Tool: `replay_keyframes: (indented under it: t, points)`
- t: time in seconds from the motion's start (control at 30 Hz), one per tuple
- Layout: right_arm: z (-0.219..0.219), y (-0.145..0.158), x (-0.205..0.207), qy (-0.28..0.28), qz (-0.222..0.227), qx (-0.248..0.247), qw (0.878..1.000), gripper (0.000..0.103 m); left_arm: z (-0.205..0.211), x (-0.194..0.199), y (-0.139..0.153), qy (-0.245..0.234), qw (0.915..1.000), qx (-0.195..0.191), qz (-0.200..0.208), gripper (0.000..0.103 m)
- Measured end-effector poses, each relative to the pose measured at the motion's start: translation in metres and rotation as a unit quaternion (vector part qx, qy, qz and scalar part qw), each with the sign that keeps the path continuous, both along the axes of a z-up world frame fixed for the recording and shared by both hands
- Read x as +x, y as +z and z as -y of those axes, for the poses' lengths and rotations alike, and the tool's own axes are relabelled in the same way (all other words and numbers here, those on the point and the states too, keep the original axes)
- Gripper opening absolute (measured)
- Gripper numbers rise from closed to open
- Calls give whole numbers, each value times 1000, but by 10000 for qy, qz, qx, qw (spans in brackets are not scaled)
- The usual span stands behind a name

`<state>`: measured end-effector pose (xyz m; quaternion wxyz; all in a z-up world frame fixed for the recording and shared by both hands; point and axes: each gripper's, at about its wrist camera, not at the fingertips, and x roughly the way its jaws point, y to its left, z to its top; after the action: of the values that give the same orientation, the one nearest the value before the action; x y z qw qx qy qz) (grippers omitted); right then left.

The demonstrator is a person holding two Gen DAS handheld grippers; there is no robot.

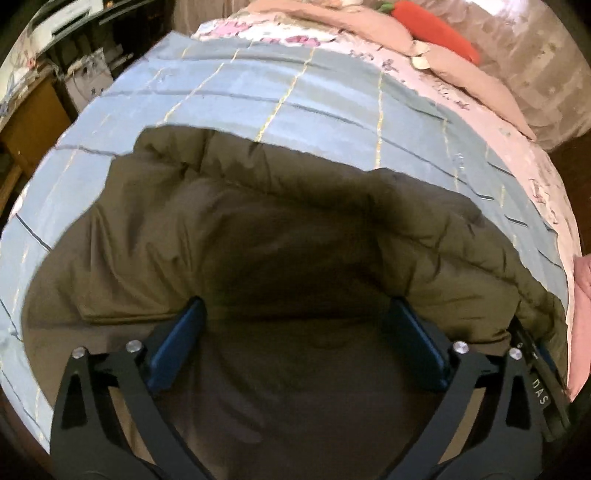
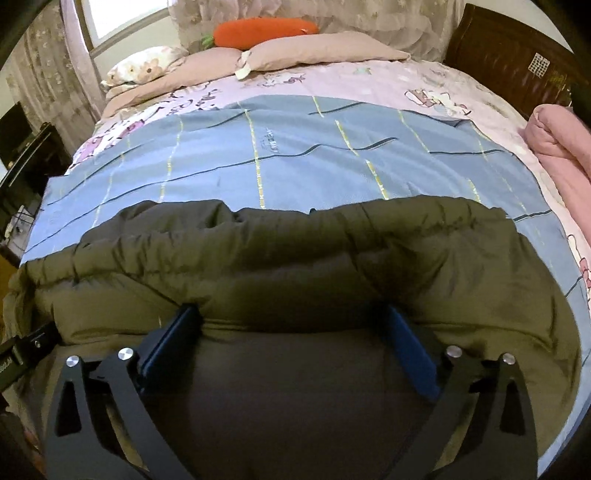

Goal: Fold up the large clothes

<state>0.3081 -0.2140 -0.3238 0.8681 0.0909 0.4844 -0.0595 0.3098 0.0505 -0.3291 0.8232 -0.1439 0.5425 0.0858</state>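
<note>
A large olive-green padded jacket (image 1: 258, 229) lies folded on a blue checked sheet (image 1: 258, 92) on the bed. It also shows in the right wrist view (image 2: 295, 251). My left gripper (image 1: 295, 310) is open, its blue pads wide apart just above the jacket's near part. My right gripper (image 2: 293, 314) is open too, its fingertips at the edge of a thick fold of the jacket. Nothing is held between either pair of pads. The other gripper's body shows at the right edge of the left wrist view (image 1: 543, 384) and at the left edge of the right wrist view (image 2: 26, 350).
The blue sheet (image 2: 295, 155) covers a pink patterned bedspread (image 2: 369, 77). Beige pillows (image 2: 295, 51) and an orange carrot plush (image 2: 266, 31) lie at the head. A rolled pink blanket (image 2: 557, 147) lies at the right. Furniture (image 1: 44, 110) stands left of the bed.
</note>
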Motion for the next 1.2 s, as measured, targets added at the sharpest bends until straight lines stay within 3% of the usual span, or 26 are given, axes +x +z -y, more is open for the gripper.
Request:
replay_keyframes:
  t: [0.2, 0.3, 0.37, 0.47, 0.57, 0.63, 0.67, 0.73, 0.83, 1.0, 1.2]
  points:
    - [-2, 7, -7, -86, 24, -23, 10000, 100, -2, -2, -1, 18, 9999, 30, -94, 101]
    - [2, 55, -39, -416, 500, 386, 9971, 96, -8, -22, 25, 14, 9999, -92, -82, 100]
    - [-5, 87, -58, -344, 670, 471, 9961, 97, -8, -44, 54, -144, 9997, 147, 136, 101]
    - [-24, 138, -93, -23, 746, 214, 9970, 102, -3, -86, 109, -355, 9955, 567, 667, 101]
    - [-38, 175, -134, 121, 461, -27, 9989, 102, 10, -141, 158, -674, 9859, 853, 1268, 101]
    - [-42, 193, -161, 131, 301, -17, 9995, 102, 23, -185, 185, -841, 9731, 1266, 1732, 101]
    - [-42, 201, -174, 138, 368, -9, 9992, 102, 29, -211, 197, -873, 9648, 1464, 2001, 101]
    - [-41, 219, -210, -8, 699, -135, 9975, 102, 35, -237, 210, -925, 9569, 1481, 2322, 101]
    - [-41, 226, -243, -235, 865, -409, 9951, 102, 41, -262, 219, -927, 9472, 1438, 2712, 101]
    - [-45, 227, -261, 21, 864, -949, 9917, 102, 51, -273, 224, -841, 9262, 2026, 3067, 101]
    - [-34, 223, -266, 38, 939, -885, 9916, 102, 57, -266, 215, -1047, 9339, 1823, 2891, 101]
